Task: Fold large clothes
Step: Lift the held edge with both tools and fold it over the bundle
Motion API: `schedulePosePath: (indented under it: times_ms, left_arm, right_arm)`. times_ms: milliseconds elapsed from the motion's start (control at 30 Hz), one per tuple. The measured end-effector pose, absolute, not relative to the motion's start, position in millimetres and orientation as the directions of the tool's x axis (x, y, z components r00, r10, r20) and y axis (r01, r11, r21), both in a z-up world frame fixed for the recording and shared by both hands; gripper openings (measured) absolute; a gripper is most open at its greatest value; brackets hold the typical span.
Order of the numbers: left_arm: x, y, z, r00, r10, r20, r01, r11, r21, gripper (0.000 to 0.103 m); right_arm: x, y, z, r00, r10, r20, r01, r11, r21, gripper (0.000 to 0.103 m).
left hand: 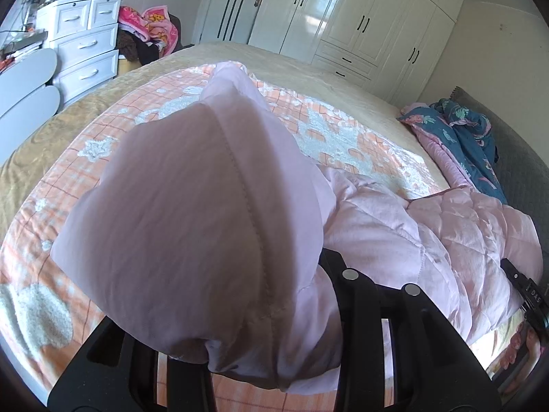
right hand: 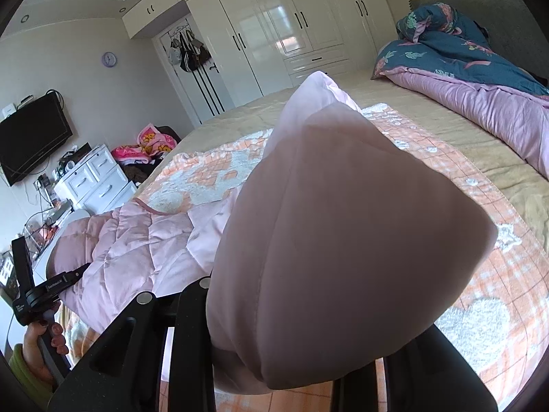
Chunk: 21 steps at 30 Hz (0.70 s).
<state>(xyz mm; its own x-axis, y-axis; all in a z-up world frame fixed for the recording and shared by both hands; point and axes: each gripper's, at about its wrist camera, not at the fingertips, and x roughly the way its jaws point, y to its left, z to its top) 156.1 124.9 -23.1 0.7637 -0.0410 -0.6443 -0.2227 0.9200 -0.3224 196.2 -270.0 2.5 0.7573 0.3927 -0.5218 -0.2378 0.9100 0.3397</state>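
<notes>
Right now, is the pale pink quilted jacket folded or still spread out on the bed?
Neither. The pale pink quilted jacket lies bunched on the bed; both grippers, left gripper and right gripper, hold lifted parts.

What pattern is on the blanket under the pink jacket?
Orange-and-white check with fluffy white shapes on the blanket; clearest in the left wrist view.

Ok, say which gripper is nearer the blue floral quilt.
Right. The right gripper grips the pink jacket on the side toward the blue floral quilt; the left gripper grips it farther off, toward the white drawers.
</notes>
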Motion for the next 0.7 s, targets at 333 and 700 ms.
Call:
schedulePosePath:
  times_ms: [333,700]
  left_arm:
    - [146,127,-36,0.742,-0.050,-0.668,-0.230,0.918,-0.324,0.029]
    - [155,124,-51,0.712,-0.040,-0.701,-0.262,0.911,-0.318,0.031]
  right_arm:
    - [192,-283,-13,0.748,0.395,-0.534,-0.209,0.903,0.376,0.027]
    - [218,-295,-53,0.650,0.359,-0.670,-0.020,0.889,0.457,0.036]
